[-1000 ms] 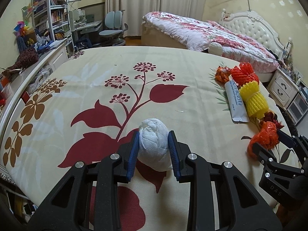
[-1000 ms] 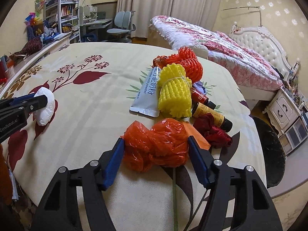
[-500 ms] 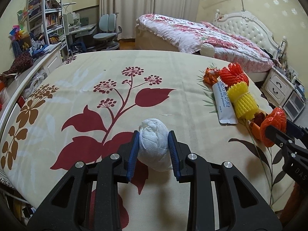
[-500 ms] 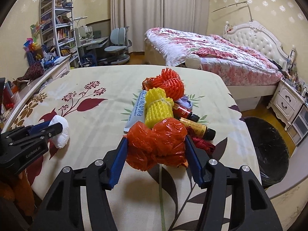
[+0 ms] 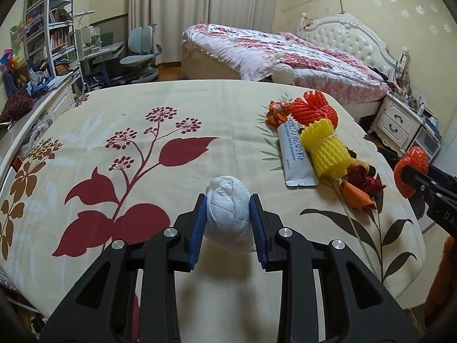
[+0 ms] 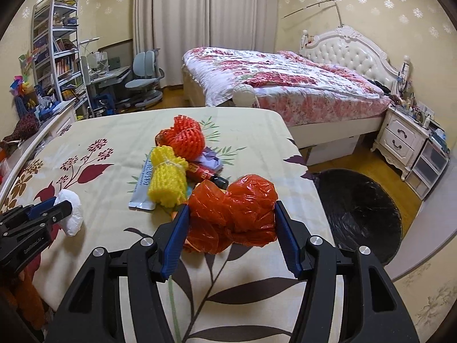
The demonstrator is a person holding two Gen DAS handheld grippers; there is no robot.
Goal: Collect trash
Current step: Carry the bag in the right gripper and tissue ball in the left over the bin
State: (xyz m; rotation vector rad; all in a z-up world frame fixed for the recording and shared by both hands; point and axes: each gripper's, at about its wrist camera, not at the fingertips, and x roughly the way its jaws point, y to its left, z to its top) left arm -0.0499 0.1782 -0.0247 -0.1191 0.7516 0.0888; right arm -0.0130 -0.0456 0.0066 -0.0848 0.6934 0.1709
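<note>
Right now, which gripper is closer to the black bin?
Right. The right gripper, holding the orange bag, sits beside the bin; the left gripper is across the table.

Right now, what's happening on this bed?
A person is collecting trash with a handheld tool in each hand. The left tool is shut on a white wad, held just above the floral sheet. The right tool grips a crumpled orange bag, its jaws having just closed in on it. More trash, with a yellow net and a red net, lies on the sheet. A black-lined bin waits on the floor.
</note>
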